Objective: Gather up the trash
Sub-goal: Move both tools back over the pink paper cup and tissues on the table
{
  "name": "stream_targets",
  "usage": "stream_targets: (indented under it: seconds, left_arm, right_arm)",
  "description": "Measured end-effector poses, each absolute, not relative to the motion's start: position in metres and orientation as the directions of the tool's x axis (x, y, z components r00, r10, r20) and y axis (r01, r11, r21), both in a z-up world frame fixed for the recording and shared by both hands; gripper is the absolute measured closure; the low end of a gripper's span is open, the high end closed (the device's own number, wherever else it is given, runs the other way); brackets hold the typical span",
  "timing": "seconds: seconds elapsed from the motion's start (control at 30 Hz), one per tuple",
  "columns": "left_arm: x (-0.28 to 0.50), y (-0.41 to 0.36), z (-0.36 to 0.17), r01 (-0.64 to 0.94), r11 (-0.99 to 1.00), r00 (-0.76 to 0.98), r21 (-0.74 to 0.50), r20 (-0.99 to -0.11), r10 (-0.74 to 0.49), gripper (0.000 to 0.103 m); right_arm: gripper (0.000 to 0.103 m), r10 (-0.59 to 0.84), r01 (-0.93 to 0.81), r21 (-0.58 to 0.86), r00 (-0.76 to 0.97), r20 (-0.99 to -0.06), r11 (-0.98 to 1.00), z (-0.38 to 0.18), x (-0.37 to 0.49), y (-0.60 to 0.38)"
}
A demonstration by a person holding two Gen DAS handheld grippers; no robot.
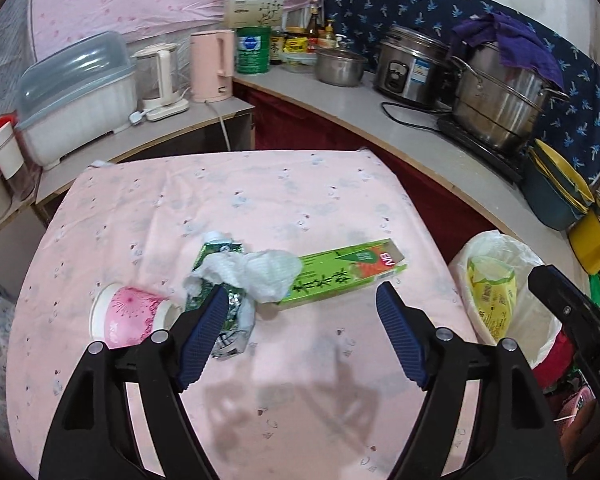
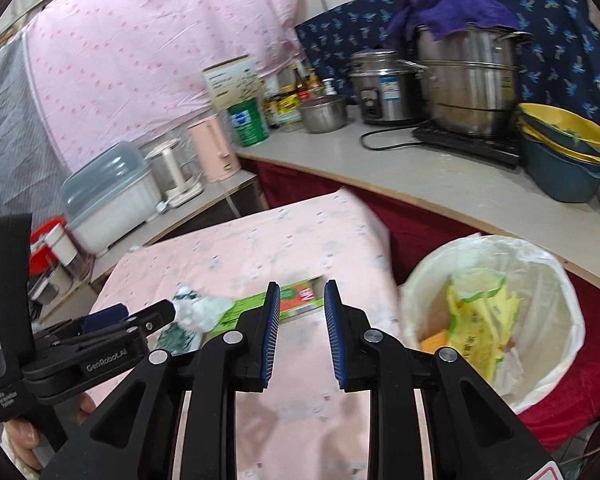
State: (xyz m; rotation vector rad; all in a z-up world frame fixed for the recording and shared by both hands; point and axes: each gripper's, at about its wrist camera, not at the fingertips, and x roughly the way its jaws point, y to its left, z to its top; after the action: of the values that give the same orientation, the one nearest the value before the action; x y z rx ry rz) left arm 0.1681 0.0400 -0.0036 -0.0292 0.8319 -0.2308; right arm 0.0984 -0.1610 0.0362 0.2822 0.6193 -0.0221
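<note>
Pink-clothed table fills my view, and off its right edge stands the white-lined trash bin with a yellow wrapper already lying inside. On the cloth, the long green box lies flat, its near end just beside the crumpled white tissue, which sits on top of a squashed green carton. Left of that, the pink paper cup lies tipped on its side. My left gripper hovers over the pile, jaws spread wide, nothing between them. My right gripper has its jaws parted only narrowly, empty, hanging above the table's edge beside the bin.
</note>
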Motion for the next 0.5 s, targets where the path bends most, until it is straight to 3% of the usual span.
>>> stream_targets:
  seconds: [0.3,0.5]
  left_arm:
    - [0.167,0.12,-0.027,0.046,0.995,0.646,-0.093,-0.757,-0.101,0.029]
    - [0.169,0.162,-0.043,-0.007,0.998,0.63,-0.068,-0.775,-0.049,0.018]
  right_arm:
    - [0.08,0.16,-0.022,0.225,0.77,-0.617,0.974,0.018,0.127,-0.09]
    - [0.08,0.189,-0.083,0.191,0.732,-0.654,0.978,0.001,0.147,-0.054]
